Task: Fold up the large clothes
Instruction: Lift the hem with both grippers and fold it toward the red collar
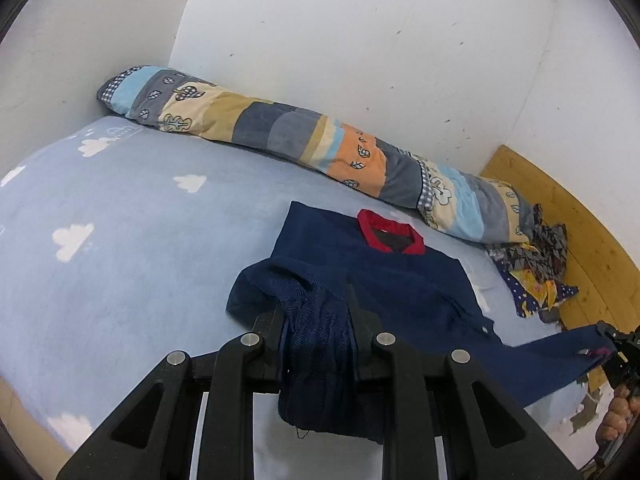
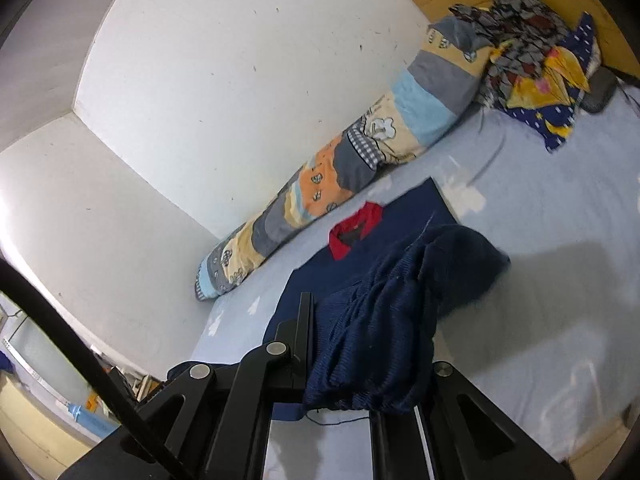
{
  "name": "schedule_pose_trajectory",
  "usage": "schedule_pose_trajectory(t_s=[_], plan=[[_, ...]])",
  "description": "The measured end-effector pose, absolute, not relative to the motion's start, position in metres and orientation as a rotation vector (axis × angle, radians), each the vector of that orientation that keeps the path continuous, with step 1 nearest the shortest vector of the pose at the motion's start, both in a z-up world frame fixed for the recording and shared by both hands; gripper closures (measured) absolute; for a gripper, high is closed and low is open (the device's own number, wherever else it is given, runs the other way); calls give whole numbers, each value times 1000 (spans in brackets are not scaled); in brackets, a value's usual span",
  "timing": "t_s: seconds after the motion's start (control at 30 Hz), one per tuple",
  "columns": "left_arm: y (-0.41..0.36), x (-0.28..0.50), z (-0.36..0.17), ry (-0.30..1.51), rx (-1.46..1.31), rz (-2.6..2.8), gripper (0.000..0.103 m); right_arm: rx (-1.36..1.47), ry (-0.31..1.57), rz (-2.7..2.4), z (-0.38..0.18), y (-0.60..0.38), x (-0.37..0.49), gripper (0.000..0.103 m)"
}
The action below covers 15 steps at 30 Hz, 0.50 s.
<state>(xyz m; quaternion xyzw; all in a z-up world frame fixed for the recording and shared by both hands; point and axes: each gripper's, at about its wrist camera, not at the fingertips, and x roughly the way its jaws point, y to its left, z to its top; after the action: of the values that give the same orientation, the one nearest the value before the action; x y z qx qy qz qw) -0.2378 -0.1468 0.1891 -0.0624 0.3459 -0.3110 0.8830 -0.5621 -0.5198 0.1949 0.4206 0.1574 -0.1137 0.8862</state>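
Note:
A navy knit sweater (image 1: 372, 268) with a red collar (image 1: 390, 232) lies on the light blue bed sheet (image 1: 140, 240). My left gripper (image 1: 316, 312) is shut on a bunched fold of the sweater's hem, lifted off the bed. My right gripper (image 2: 360, 320) is shut on another bunch of the sweater (image 2: 400, 300), whose cloth drapes over and hides the right finger. In the left wrist view the right gripper (image 1: 612, 340) shows at the far right, pulling navy cloth taut. The collar (image 2: 356, 228) also shows in the right wrist view.
A long patchwork quilt roll (image 1: 300, 140) lies along the white wall (image 1: 360, 40). A heap of patterned clothes (image 1: 536, 264) sits by the wooden headboard (image 1: 580, 216). The heap (image 2: 536, 72) shows top right in the right wrist view.

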Motion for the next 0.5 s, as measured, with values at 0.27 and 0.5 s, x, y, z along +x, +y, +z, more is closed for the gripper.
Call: schedule_pose_trajectory(t_s=[0.27, 0.5], plan=[[-232, -135, 197, 821, -108, -638, 80, 855, 366, -285, 209, -593, -467, 97], [-321, -27, 139, 995, -64, -564, 75, 917, 482, -320, 166, -679, -354, 94]])
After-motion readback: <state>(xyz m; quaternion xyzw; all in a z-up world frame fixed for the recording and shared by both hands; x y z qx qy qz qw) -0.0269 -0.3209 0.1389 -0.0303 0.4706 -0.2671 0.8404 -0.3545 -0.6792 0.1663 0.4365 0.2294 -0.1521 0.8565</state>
